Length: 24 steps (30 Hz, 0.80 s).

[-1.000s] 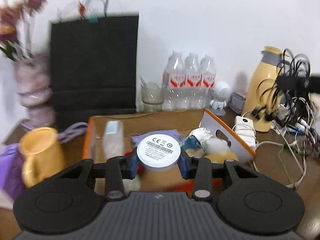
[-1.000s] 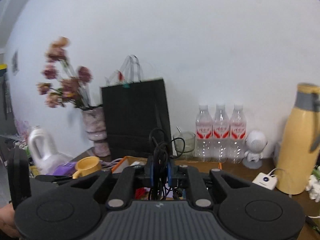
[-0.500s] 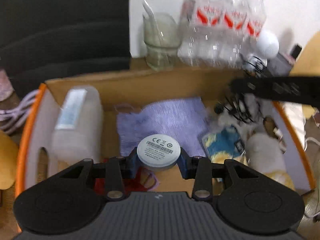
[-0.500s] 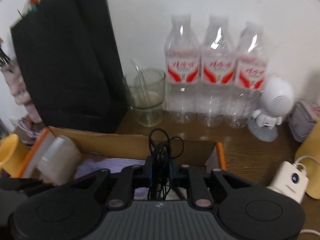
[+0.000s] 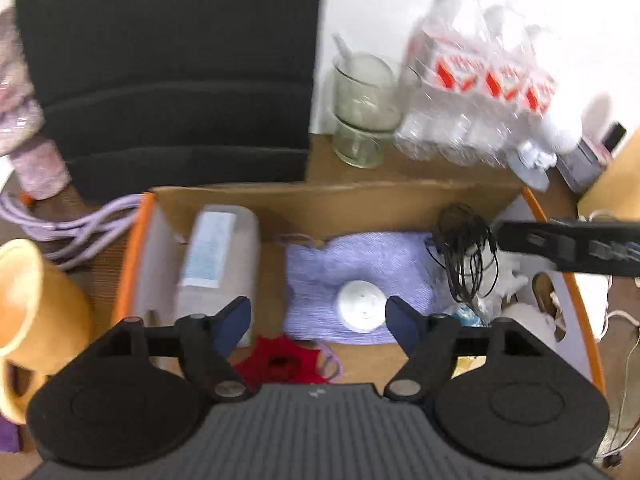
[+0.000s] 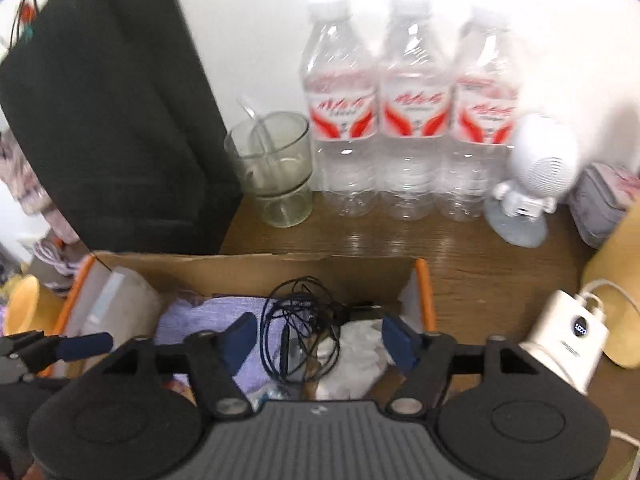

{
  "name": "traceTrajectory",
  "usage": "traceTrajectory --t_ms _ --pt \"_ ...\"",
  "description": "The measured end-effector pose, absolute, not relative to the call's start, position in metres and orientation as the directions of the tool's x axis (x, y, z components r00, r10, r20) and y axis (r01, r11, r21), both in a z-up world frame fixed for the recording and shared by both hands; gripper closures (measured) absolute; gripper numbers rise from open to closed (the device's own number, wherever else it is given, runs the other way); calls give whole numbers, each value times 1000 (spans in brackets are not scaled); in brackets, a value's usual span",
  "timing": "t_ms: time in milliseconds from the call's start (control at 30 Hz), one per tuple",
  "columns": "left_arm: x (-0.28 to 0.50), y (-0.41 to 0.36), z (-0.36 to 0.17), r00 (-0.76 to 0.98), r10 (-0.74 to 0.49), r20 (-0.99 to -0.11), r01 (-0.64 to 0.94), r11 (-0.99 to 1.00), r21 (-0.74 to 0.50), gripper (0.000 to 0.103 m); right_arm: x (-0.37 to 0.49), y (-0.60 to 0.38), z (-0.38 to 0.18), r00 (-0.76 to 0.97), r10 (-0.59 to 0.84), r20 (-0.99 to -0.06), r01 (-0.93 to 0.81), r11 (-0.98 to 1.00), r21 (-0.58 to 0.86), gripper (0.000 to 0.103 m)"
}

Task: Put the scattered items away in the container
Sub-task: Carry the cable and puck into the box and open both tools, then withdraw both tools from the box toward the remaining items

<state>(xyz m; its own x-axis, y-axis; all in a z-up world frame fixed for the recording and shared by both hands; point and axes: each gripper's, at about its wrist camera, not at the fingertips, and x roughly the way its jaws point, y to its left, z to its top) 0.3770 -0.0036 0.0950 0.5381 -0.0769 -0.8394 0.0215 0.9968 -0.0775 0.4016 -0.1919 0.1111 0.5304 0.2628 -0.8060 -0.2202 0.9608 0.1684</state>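
the box [image 5: 224, 196] is open on top, so entry from above is free. its floor is crowded: a clear plastic container [image 5: 216, 260] along the left wall, a purple cloth [image 5: 360, 256] with a white disc [image 5: 359, 306] in the middle, a black cable bundle [image 6: 298, 332] and white crumpled stuff [image 6: 356, 356] on the right, a red item [image 5: 280, 360] at the near edge. behind the box a black bag [image 6: 108, 120], a glass cup [image 6: 276, 172] and three water bottles [image 6: 408, 120] wall off the back. a yellow mug [image 5: 36, 304] and purple cords [image 5: 80, 220] crowd the left side. bare table [image 6: 480, 272] lies right of the box, up to a white power bank [image 6: 568, 340].
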Motion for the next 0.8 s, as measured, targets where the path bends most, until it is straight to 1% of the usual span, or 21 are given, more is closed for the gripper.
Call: traceTrajectory --t_ms 33,100,167,200,233,333,400,467,500,567,667,700,767,800 --pt "375 1 101 537 -65 -841 2 997 -76 19 397 -195 118 524 269 -808 -216 960 179 33" --pt "369 8 114 541 -40 -840 -37 997 -71 15 389 -200 131 513 268 -815 -206 961 186 30" --pt "359 13 127 543 -25 -840 -49 997 -61 9 379 -203 142 520 246 -818 -193 967 168 27" --pt "352 14 133 549 -14 -835 -50 997 -50 3 373 -205 148 527 234 -817 -189 970 155 26" --pt "345 16 139 560 -5 -829 -49 998 -39 0 369 -207 152 531 227 -816 -184 971 150 26" --pt "324 17 146 585 5 -811 -38 999 -21 0 351 -210 160 544 231 -806 -183 971 155 25" --pt "310 21 148 611 24 -791 -63 998 -18 0 335 -207 159 565 227 -793 -188 971 145 25" --pt "295 23 149 659 70 -749 -106 994 0 0 315 -204 159 617 239 -750 -209 968 136 25" --pt "284 22 150 698 94 -710 -124 992 10 0 304 -203 159 655 239 -717 -215 968 127 25" --pt "259 19 149 788 87 -610 -111 994 -1 0 282 -202 156 734 237 -636 -210 970 118 25" --pt "212 14 136 920 69 -386 -75 997 -2 0 241 -204 143 834 293 -468 -246 956 161 24" --pt "197 11 130 944 74 -321 -75 997 9 0 232 -203 139 848 307 -433 -261 951 164 23" --pt "176 7 122 966 68 -248 -62 998 30 0 213 -201 130 878 302 -371 -267 953 144 23" --pt "169 5 118 973 62 -224 -55 998 35 0 206 -198 126 891 289 -350 -262 957 125 23"
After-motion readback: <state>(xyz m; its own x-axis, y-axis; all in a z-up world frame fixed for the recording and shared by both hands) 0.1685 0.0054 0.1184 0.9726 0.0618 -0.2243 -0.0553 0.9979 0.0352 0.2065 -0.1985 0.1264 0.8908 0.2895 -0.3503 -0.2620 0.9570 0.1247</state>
